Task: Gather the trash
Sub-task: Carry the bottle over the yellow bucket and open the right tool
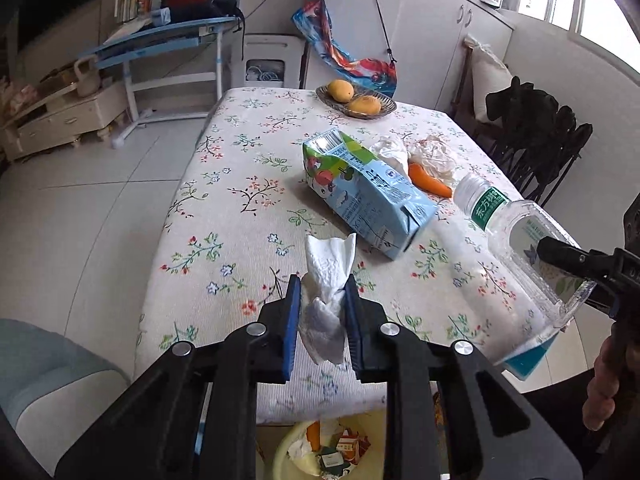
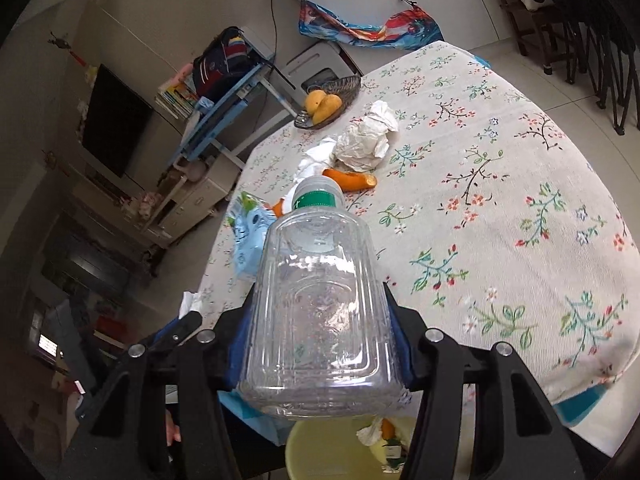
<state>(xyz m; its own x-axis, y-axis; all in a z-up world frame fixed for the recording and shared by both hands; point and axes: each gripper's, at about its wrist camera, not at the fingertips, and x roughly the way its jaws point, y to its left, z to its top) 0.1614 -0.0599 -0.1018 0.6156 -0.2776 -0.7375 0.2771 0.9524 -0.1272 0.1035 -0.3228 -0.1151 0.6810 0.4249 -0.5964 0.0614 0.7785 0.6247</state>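
My left gripper (image 1: 322,286) is shut on a crumpled white tissue (image 1: 326,276) and holds it above the near edge of the floral table (image 1: 240,220). My right gripper (image 2: 320,292) is shut on a clear empty plastic bottle (image 2: 320,312) with a green label; the bottle also shows in the left wrist view (image 1: 516,236). A yellow bin (image 1: 304,452) with scraps stands on the floor below the table edge, and also shows in the right wrist view (image 2: 320,452). A blue milk carton (image 1: 368,192), a carrot piece (image 1: 430,180) and crumpled paper (image 1: 432,154) lie on the table.
A wicker basket (image 1: 384,100) with two mangoes sits at the table's far edge. Dark chairs (image 1: 540,140) stand to the right. A blue desk (image 1: 160,40) with a backpack and a cream cabinet (image 1: 60,120) stand far left. A pale blue seat (image 1: 48,380) is near left.
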